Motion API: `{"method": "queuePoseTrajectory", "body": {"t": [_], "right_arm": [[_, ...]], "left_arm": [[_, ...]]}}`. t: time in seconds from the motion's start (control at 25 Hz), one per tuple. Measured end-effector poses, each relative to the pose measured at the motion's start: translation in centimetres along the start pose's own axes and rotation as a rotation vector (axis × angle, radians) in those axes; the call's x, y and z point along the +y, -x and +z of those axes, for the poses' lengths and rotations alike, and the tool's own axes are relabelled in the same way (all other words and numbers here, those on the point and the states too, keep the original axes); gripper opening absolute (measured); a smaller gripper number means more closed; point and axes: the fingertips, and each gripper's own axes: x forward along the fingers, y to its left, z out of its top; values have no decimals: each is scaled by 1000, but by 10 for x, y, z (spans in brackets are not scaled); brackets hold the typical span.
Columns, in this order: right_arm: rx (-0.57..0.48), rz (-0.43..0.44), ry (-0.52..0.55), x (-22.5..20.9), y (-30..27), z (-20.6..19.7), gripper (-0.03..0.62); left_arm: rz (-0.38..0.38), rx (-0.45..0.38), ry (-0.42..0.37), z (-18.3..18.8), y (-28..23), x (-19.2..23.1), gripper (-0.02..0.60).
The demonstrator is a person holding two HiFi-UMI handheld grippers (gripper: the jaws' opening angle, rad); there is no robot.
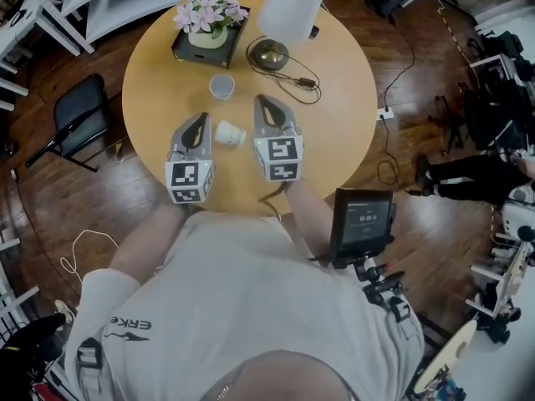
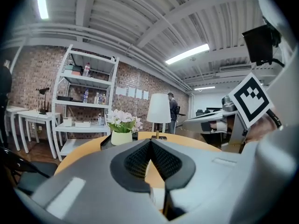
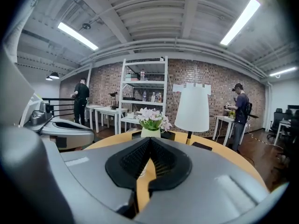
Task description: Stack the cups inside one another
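Round wood table (image 1: 351,124) in a brick room. Job isn't done: 2 cups, not stacked yet. The standing cup (image 1: 221,86) is just by the flower pot (image 1: 209,33). The tipped cup (image 1: 230,133) lies further from the pot, btw my left gripper (image 1: 202,119) & right gripper (image 1: 264,103). Both my jaws are pressed together w/ nothing in them.

Two cups (image 1: 221,86) (image 1: 230,133), two grippers (image 1: 201,117) (image 1: 262,99), one lamp (image 1: 290,7), one pot of flowers (image 1: 209,25), one round worktop (image 1: 343,124), one black chair (image 1: 79,111).
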Motion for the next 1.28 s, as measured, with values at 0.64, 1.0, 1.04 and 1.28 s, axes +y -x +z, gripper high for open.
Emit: {"method": "queuePoseTrajectory", "body": {"t": [0.64,1.0,1.04,1.28], "right_arm": [[77,22,-5,2,32,-41,14],[199,131,45,28,21,-85,14],[217,149,52,32,19,-91,14],[317,235,100,54,4,-126,15]], "left_arm": [[45,140,128,-53,21,-18,2],[83,294,251,-122,27,-29,2],[90,301,258,-127,26,-28,2],[118,344,292,-149,22,-22,2]]}}
